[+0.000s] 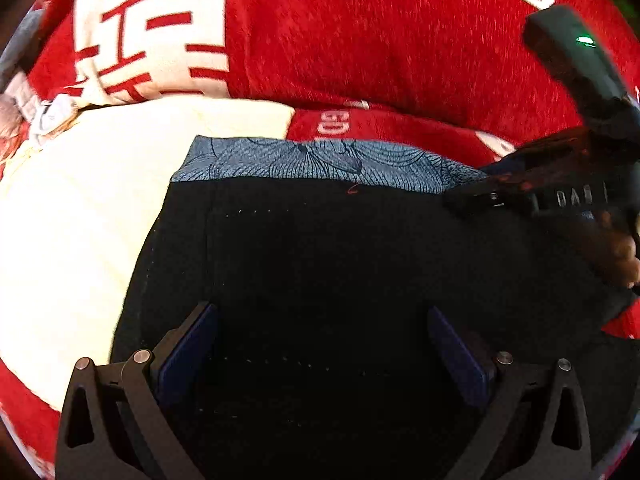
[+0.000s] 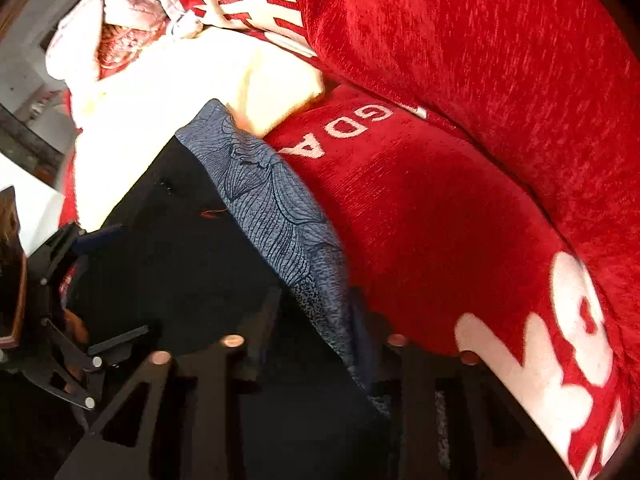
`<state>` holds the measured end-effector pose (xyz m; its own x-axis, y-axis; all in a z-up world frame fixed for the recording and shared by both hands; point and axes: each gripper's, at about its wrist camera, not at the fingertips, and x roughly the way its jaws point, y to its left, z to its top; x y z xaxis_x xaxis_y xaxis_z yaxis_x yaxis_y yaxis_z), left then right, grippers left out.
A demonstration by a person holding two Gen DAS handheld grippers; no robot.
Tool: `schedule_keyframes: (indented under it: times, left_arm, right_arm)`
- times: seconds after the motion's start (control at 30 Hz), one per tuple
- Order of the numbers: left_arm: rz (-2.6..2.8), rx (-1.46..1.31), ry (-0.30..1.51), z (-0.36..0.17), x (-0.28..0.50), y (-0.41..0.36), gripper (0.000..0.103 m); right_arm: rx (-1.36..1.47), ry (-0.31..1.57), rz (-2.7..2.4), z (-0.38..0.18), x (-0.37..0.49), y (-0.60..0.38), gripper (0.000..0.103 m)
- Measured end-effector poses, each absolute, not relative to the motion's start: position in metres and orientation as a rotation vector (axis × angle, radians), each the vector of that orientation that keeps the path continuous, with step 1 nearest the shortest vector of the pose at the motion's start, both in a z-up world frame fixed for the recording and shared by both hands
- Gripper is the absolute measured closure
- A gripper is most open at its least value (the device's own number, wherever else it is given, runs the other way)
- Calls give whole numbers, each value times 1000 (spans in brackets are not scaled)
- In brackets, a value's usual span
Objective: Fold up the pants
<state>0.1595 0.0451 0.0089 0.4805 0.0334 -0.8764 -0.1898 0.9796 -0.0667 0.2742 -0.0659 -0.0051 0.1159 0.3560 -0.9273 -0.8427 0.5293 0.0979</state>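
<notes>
Item: black pants, lying flat on the red plush cover, with a blue patterned cloth showing as a band along their far edge. Whether that band is the pants' own lining turned out or a separate cloth beneath, we cannot tell. A stitched pocket outline faces up, so we judge the garment spread smooth as a base for a fold.

Left gripper: tongs spread wide over the middle of the dark fabric, nothing between them. We read this as a hovering or steadying post, keeping the panel in place.

Right gripper: tongs drawn nearly together at the edge where black cloth and blue band meet. The right wrist view shows fabric running between the fingers, and we take it as pinching the pants' edge, presumably to lift it over for a fold. From the left wrist view the same tool sits at the right end of the band.

Surroundings: a cream cloth under and beside the pants on the left; pale bundled fabric beyond it; white lettering woven into the red cover.
</notes>
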Motion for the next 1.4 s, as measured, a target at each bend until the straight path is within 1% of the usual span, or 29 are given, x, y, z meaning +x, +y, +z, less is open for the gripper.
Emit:
schedule_keyframes:
  times: [0.03, 0.07, 0.2, 0.37, 0.53, 0.63, 0.77, 1.03, 1.17, 1.3, 1.4]
  left_arm:
    - [121, -174, 1091, 15, 163, 48, 0]
    - [103, -209, 1100, 22, 166, 53, 0]
    - [49, -321, 1105, 49, 178, 73, 0]
    - [68, -372, 1225, 24, 206, 82, 0]
    - [57, -559, 1161, 32, 198, 97, 0]
    - [58, -491, 1158, 40, 195, 83, 0]
    - [57, -380, 1089, 51, 184, 60, 0]
    - [70, -463, 1068, 46, 188, 80, 0]
    - [90, -542, 1042, 41, 195, 94, 0]
    - [84, -595, 1070, 30, 203, 98, 0]
    - [51, -625, 1048, 34, 195, 102, 0]
  right_arm:
    - [-551, 1115, 920, 0, 267, -66, 92]
    - [-563, 1085, 888, 6, 262, -66, 95]
    - [-512, 987, 893, 31, 235, -79, 95]
    - [-549, 885, 849, 38, 204, -87, 95]
    - [-611, 778, 799, 40, 167, -89, 95]
    - [-616, 750, 789, 42, 160, -89, 95]
    - [-629, 736, 770, 42, 154, -88, 95]
    - [-679, 727, 732, 34, 151, -81, 95]
    - [-801, 673, 698, 24, 136, -70, 95]
    - [-970, 573, 660, 11, 109, -63, 95]
    - [-1054, 514, 629, 4, 93, -59, 95]
